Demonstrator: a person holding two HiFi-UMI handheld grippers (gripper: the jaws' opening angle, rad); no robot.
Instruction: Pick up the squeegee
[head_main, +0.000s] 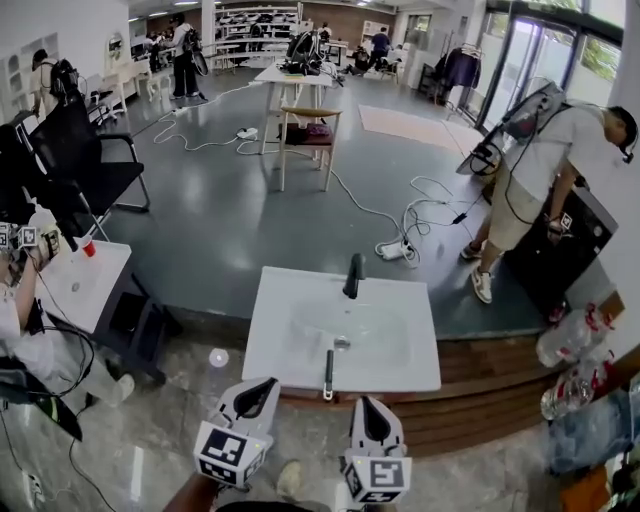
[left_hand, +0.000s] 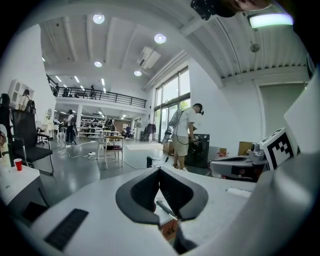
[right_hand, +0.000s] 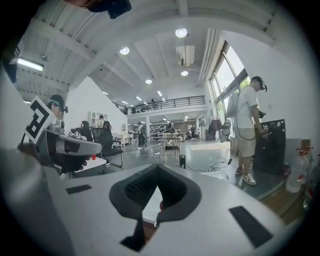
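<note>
Between the left gripper (head_main: 262, 388), the right gripper (head_main: 366, 404) and the white sink top (head_main: 290, 350) at 12 o'clock nothing stands, only a strip of glossy floor (head_main: 170, 440). Over the sink top the room is free except for the squeegee (head_main: 328, 372) lying across its front rim and the black faucet (head_main: 353, 276) upright at the far rim. At 10 o'clock a low black stand (head_main: 140, 322) and a small white table (head_main: 95, 290) bearing a red cup (head_main: 89, 248) close that side. A wooden step (head_main: 480, 395) runs under the sink's front edge toward 3 o'clock, where plastic bottles (head_main: 568, 340) crowd its end.
</note>
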